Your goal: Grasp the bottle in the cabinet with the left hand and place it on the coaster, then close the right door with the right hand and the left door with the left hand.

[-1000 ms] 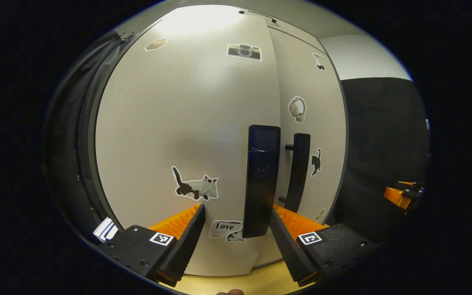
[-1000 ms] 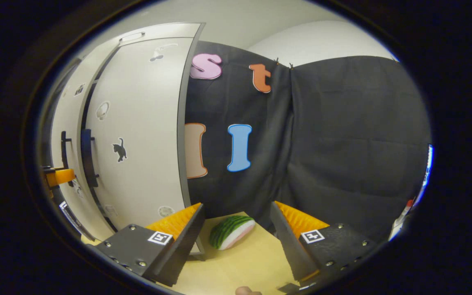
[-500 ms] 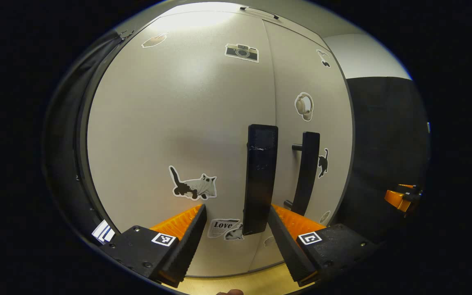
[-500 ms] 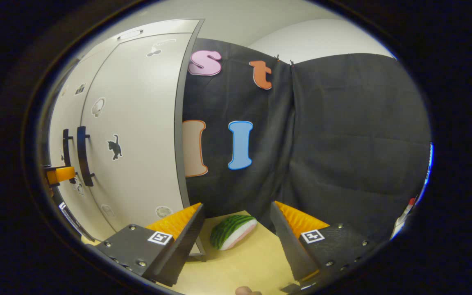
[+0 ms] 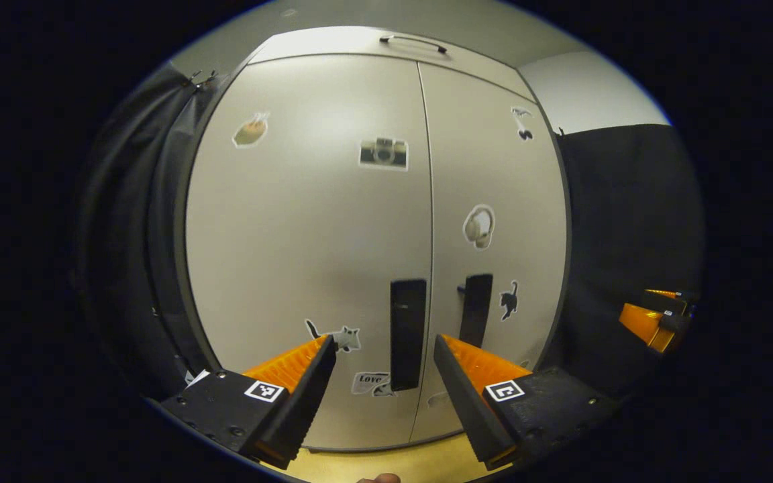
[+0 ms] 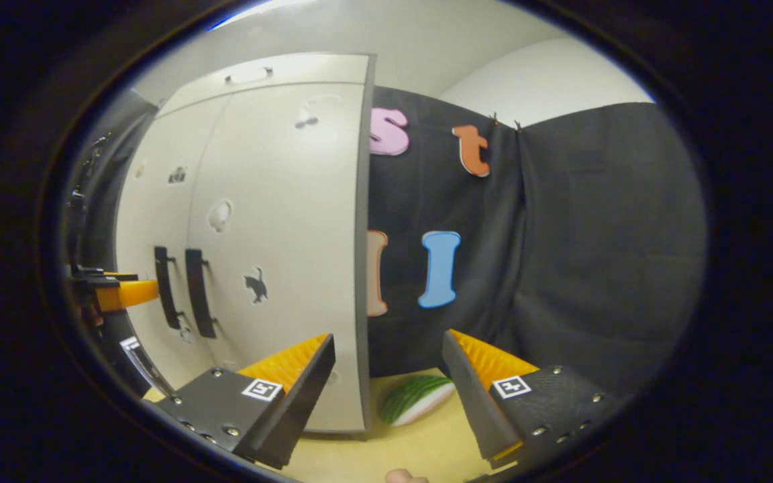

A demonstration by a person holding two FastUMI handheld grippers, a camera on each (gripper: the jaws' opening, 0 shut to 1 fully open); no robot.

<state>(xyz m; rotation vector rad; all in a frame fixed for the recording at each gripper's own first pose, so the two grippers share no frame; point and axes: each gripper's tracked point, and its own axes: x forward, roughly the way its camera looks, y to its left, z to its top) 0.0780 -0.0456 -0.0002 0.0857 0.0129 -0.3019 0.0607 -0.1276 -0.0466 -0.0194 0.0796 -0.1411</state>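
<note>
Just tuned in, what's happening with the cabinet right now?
Both doors of the cabinet look shut, the left door handle and right door handle side by side. The left tongs hang open in front of the left handle, not touching it. The right tongs are open too, off to the cabinet's side near a watermelon slice.

cabinet doors [image 5: 319,235]: smooth matt laminate, paper-like stickers | handles [image 5: 407,334]: glossy dark plastic, ahead of left gripper [image 5: 384,365] | tabletop [image 6: 373,453]: smooth pale wood under right gripper [image 6: 386,365] | wall cloth [image 6: 594,255]: matt woven
</note>
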